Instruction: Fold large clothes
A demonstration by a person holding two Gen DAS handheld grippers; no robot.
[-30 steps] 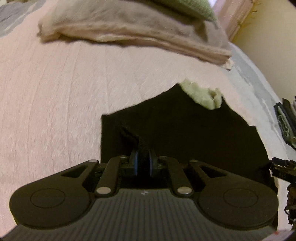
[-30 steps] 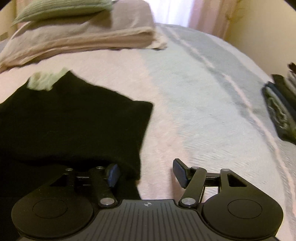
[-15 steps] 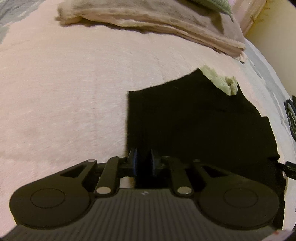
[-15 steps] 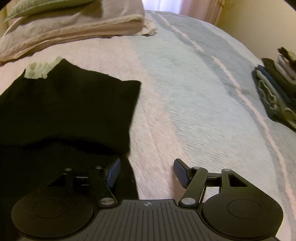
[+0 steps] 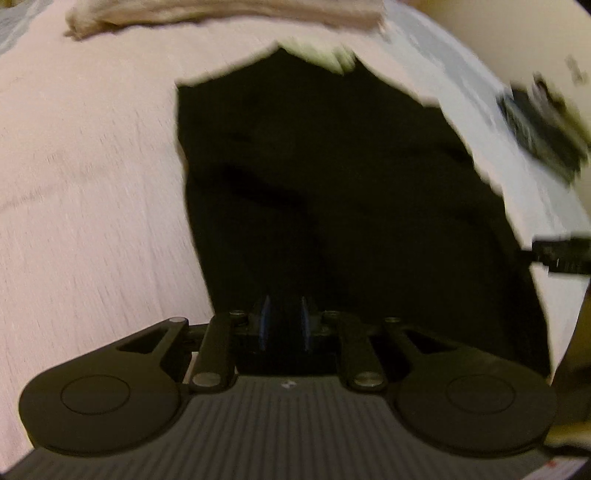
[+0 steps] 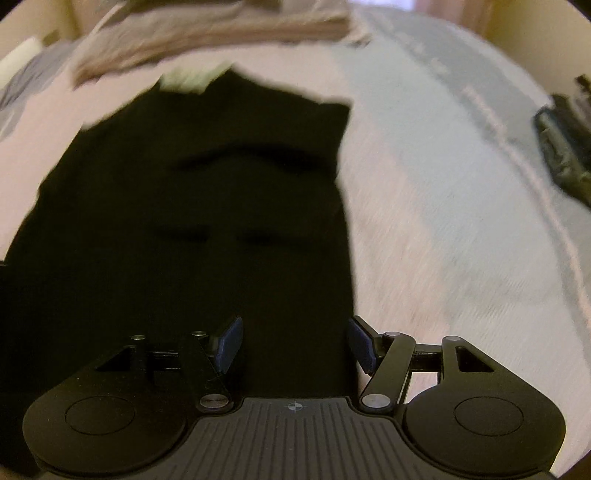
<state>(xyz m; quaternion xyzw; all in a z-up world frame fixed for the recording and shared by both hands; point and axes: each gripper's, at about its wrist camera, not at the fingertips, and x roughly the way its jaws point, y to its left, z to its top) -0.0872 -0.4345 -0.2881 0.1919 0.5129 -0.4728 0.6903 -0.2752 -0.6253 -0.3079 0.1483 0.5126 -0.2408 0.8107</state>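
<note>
My left tongs (image 5: 283, 325) are clenched on the near edge of the black garment (image 5: 332, 177), which lies spread on the bed (image 5: 92, 206), its pale collar (image 5: 317, 55) at the far end. Left of the garment's straight side edge the pink cover is bare. My right tongs (image 6: 295, 343) are released, fingers wide, straddling the garment's right edge (image 6: 345, 236); open bedspread runs off to their right as far as a dark pile of clothes (image 6: 565, 136) near the bed's edge. Folded bedding (image 6: 221, 33) lies beyond the collar. Both views are blurred.
</note>
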